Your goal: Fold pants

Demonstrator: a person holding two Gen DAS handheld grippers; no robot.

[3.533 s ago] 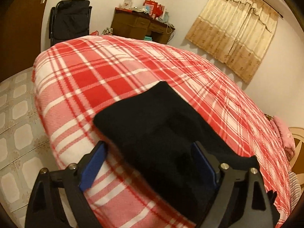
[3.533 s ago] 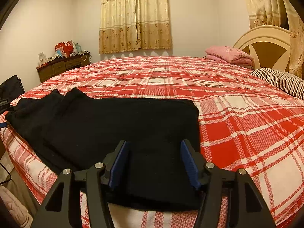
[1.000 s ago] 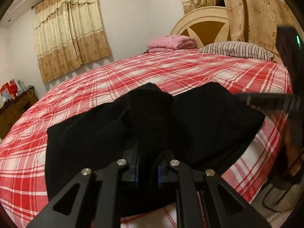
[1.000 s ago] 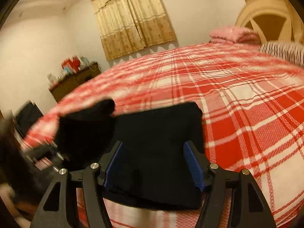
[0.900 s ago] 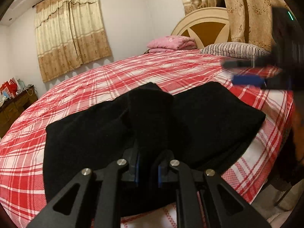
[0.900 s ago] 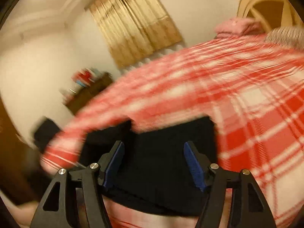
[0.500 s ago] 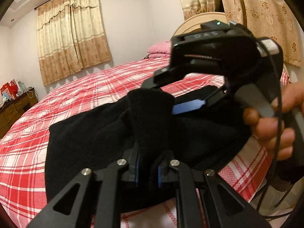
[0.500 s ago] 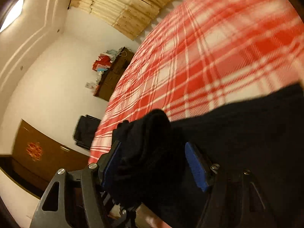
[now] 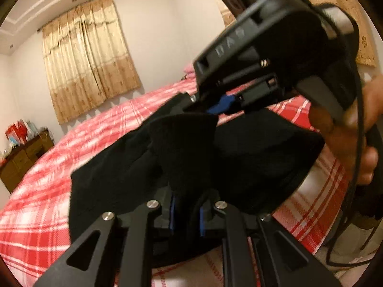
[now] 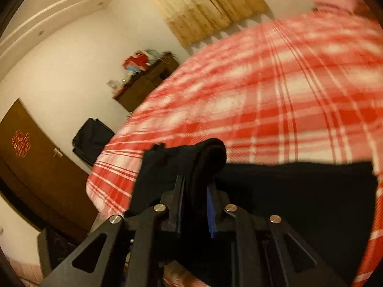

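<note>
Left wrist view: a bed spread with a red-and-white plaid blanket, filling the lower frame. Behind it, pale walls, gold curtains over a window, a brown wooden desk at the far left with red clutter on top. On the near part of the blanket, black pants, bunched and partly lifted. Left gripper clamped tight on a raised fold of the pants, blue pads almost meeting around the cloth. Seen only here: the right gripper from outside, its black body reaching in from upper right, a blue pad at the top edge of the same raised fold, and the hand wrapped round its handle, a cable trailing down.

Right wrist view, blurred: the same plaid blanket, curtains at top. Seen only here: a brown door at left, a black folding chair against the wall, the desk from another angle. Right gripper jaws closing on an upright roll of black pants fabric, pads pressed against it on both sides; rest of the pants flat to the right.
</note>
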